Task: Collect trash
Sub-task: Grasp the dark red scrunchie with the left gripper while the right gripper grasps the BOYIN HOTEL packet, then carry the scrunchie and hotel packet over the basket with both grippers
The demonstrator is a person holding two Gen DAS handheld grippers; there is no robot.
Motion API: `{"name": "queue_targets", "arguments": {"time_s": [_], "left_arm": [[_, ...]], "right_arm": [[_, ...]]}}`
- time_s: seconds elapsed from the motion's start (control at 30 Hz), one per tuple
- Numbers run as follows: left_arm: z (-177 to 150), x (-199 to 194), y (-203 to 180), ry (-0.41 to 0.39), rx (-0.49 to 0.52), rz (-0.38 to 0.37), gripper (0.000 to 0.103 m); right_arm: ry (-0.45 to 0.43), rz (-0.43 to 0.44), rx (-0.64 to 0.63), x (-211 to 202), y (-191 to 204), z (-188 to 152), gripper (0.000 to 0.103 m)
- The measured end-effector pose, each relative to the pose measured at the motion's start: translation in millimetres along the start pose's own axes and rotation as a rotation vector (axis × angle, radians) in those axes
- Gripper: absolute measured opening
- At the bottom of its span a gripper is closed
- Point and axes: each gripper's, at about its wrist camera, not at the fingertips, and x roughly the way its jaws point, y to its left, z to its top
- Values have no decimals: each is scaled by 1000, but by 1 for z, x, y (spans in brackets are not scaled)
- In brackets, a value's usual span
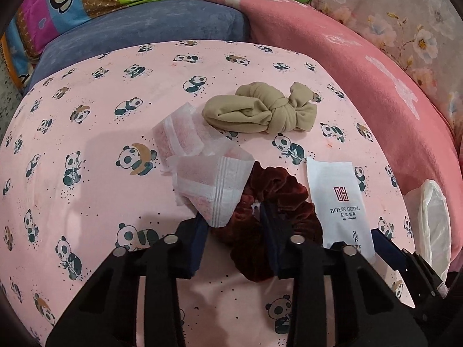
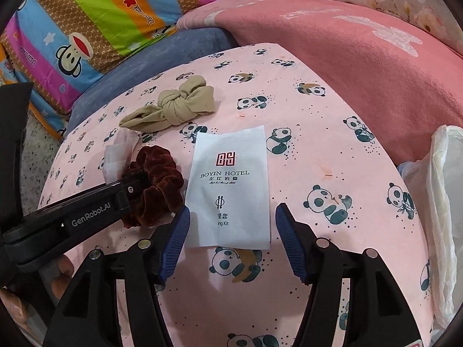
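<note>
Trash on the panda-print sheet [image 2: 318, 150] comes in 2 kinds: a flat white hotel packet [image 2: 230, 188] and crumpled white-and-pink wrappers [image 1: 199, 170]. Between them lies a dark red scrunchie [image 1: 272, 202], and beyond it a tan knotted headband [image 1: 260, 110]; both look like keepers, not trash.

The packet lies flat near the front edge of the sheet, directly ahead of the right gripper [image 2: 233, 240], whose jaws stand wide with the packet's near edge between the blue pads [image 2: 176, 240]. It is probably very light, thin and somewhat slick, so pinching it from above would likely be hard; a better hold would be along its near short edge, which looks slightly lifted.

The wrappers are soft, crinkled and nearly weightless, and stand up off the sheet in folds, so any raised fold offers an easy pinch. The left gripper [image 1: 234, 231] sits over the scrunchie with its jaws moderately apart and holding nothing; the left finger touches the nearest wrapper's lower corner, the right one rests on the scrunchie.

The left view shows the wrappers in full, which the right view mostly hides behind the scrunchie and the left gripper. The right view shows the whole packet and its print, and more of a white plastic bag [image 2: 445, 208] at the sheet's right edge, perhaps where the trash goes.
</note>
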Motion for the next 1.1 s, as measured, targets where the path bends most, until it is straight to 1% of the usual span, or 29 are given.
{"name": "queue_targets", "arguments": {"time_s": [0.03, 0.07, 0.1, 0.13, 0.17, 0.2, 0.23, 0.3, 0.4, 0.53, 0.8, 1.1], "left_arm": [[0, 0, 0, 1, 0, -2, 25], [-1, -1, 1, 1, -2, -6, 25], [-3, -2, 1, 0, -3, -7, 23], [-3, -2, 1, 0, -2, -6, 22], [-3, -2, -1, 0, -1, -8, 22], [-5, -3, -2, 1, 1, -9, 21], [-5, -4, -4, 1, 4, -9, 20], [-8, -6, -7, 0, 11, -11, 20], [-10, -10, -13, -2, 18, -17, 19], [-11, -21, -24, -18, 36, -25, 19], [-12, -53, -58, -69, 87, -46, 19], [-19, -89, -115, -134, 185, -80, 19]], "right_arm": [[0, -5, -6, 2, 1, 0, 62], [-2, -25, -20, 3, 3, 0, 62], [-4, -39, -28, 3, 4, 0, 58], [-5, -54, -38, 3, 6, 0, 51], [-6, -71, -49, 3, 7, -1, 47], [-4, -69, -50, 2, 7, -1, 39], [-1, -65, -47, 2, 6, -1, 33], [7, -47, -33, 1, 1, -2, 26], [18, -25, -20, -4, -3, -5, 12], [1, -17, -10, -14, -8, -10, 11], [-87, -1, 46, -59, -26, -17, 11], [-166, -6, 106, -115, -63, -18, 11]]}}
